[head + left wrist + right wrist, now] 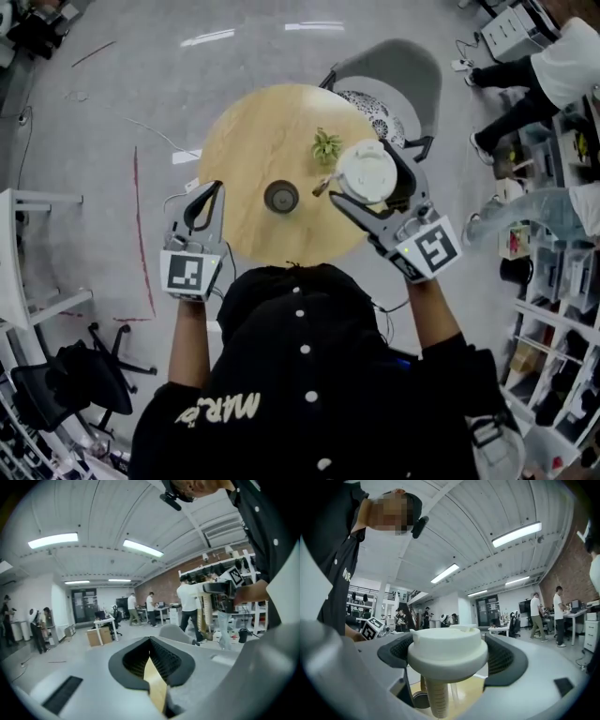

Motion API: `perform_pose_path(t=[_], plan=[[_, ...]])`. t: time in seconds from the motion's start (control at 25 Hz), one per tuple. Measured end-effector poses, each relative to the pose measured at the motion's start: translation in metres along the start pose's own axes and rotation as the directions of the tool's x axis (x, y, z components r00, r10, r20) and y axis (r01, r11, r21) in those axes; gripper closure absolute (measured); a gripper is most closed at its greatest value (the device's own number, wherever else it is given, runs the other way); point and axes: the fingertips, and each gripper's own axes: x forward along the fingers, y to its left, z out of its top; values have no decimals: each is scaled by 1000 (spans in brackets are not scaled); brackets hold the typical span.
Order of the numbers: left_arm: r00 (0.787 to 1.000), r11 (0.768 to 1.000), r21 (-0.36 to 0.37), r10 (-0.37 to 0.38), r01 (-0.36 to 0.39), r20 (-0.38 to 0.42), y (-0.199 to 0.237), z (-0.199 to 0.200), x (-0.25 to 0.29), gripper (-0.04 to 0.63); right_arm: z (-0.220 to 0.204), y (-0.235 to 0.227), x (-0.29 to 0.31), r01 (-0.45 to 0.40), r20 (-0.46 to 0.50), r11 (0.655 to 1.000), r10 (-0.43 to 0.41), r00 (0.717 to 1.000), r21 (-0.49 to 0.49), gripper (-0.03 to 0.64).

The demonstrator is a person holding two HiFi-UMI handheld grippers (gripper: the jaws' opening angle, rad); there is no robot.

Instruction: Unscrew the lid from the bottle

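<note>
Two handheld grippers are raised over a round wooden table (239, 141), seen from the head view.

Right gripper (367, 178): jaws clamped on the bottle (439, 696) at the level of its white lid (446, 651). The right gripper view shows the dark ribbed pads (506, 657) on either side of the lid. The lid is seated on the bottle. The ribbed, pale tan body hangs below it, clear of the tabletop. In the head view the lid's round top faces the camera, above the table's right edge.

Left gripper (214, 190): jaws closed together with nothing between them. The left gripper view shows the two pads meeting at the tips, with only a strip of tabletop visible through the slit behind them. It sits at the table's near left edge, well apart from the bottle.

On the table:
- a small green plant (326, 146), just beside the held lid as the head view shows it
- a dark round object (281, 196) near the centre; what it is cannot be told

A grey chair (398, 70) stands beyond the table. Each gripper's marker cube (185, 273) faces the head camera.

Several people stand at desks in the background of both gripper views.
</note>
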Motion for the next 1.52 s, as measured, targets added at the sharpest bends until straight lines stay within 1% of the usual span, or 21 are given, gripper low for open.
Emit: perform_pose_path(t=[0.08,0.16,0.24,0.4,0.48,0.6,0.64,0.72,0.8,0.88,0.92,1.32,1.44,1.52], plan=[[997,997,-41,71,-70,14,11,17,-6,591,3,-8,-10,39,-1,999,-39,999,-6,146],[991,989,-81,127,-124,37,22,33,-15,591,4,-14,-18,81,-7,997,-81,997,-20,147],[983,981,-96,172,-166,62,31,49,-28,591,6,-18,-25,125,-7,992,-125,992,-28,147],[969,972,-95,225,-216,102,42,69,-50,591,15,-27,-40,205,2,977,-205,979,-52,147],[963,967,-91,247,-238,105,45,73,-58,591,24,-33,-48,239,14,969,-239,971,-56,147],[955,954,-140,281,-267,97,49,76,-68,591,39,-37,-58,285,46,956,-282,958,-69,147],[952,951,-146,288,-273,101,50,76,-70,591,43,-37,-60,297,53,952,-293,955,-80,147],[949,952,-132,292,-276,119,50,76,-72,591,46,-38,-62,309,60,947,-305,951,-90,147],[950,958,-94,283,-273,128,50,74,-70,591,47,-38,-62,311,60,946,-307,950,-92,147],[954,961,-51,276,-272,116,50,71,-68,591,47,-37,-60,308,55,946,-304,951,-100,147],[955,962,-44,274,-271,116,50,71,-68,591,46,-36,-60,305,51,947,-301,952,-103,147],[947,957,-60,289,-284,140,53,77,-69,591,38,-31,-50,292,40,952,-289,956,-96,146],[948,958,-49,286,-282,141,53,75,-67,591,38,-29,-47,287,43,953,-284,958,-94,147],[948,958,-62,287,-281,141,51,76,-65,591,39,-29,-47,284,44,954,-281,959,-94,146]])
